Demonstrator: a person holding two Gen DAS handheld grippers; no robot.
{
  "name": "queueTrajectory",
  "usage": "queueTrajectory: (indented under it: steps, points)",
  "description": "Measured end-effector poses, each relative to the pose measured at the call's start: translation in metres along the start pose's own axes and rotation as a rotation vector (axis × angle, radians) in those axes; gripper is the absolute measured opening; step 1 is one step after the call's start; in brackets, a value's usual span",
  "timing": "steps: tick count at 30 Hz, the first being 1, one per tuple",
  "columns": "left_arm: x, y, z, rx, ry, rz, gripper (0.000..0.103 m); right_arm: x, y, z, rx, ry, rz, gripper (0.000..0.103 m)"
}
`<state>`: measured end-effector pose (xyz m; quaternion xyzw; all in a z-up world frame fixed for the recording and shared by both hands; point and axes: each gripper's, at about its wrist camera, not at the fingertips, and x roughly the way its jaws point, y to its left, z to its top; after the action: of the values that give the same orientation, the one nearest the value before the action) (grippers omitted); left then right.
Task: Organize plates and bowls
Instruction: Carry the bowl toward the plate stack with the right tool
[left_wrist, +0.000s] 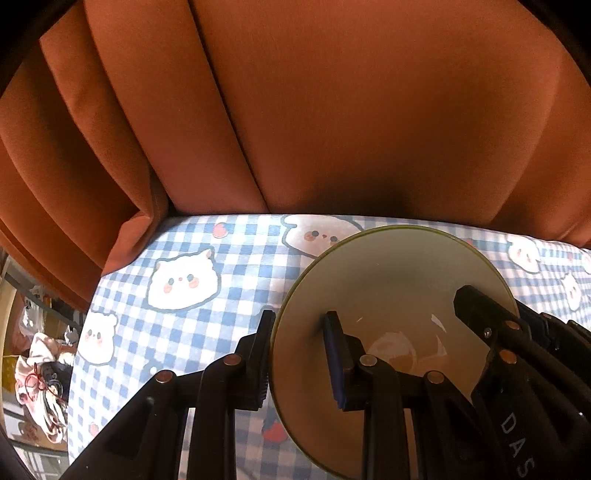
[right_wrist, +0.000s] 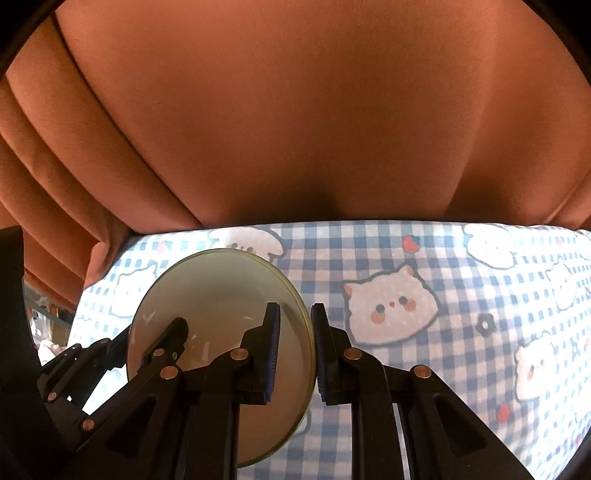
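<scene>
The left gripper is clamped on the near-left rim of the bowl, one finger inside, one outside. The right gripper is clenched on the opposite rim in the same way. The bowl is held between both, seemingly clear of the checked tablecloth, though contact underneath cannot be confirmed. Only thin edges are pinched, so a slip is risked if the hands drift apart or tilt unevenly. Beyond the cloth, an orange curtain is hung close; it could be brushed.
</scene>
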<state>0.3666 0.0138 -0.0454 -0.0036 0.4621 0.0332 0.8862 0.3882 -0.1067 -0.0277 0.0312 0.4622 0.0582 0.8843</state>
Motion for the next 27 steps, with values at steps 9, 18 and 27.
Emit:
queueTrajectory:
  steps: [9, 18, 27]
  points:
    - [-0.06, 0.013, -0.022, 0.034, -0.077, -0.083, 0.025, -0.072, 0.019, -0.028, 0.016, -0.07, -0.079, 0.02]
    - [-0.106, 0.016, -0.051, 0.091, -0.111, -0.147, 0.025, -0.133, 0.032, -0.063, 0.066, -0.126, -0.146, 0.02]
    - [-0.139, 0.008, -0.088, 0.151, -0.113, -0.192, 0.025, -0.172, 0.033, -0.109, 0.14, -0.147, -0.163, 0.02]
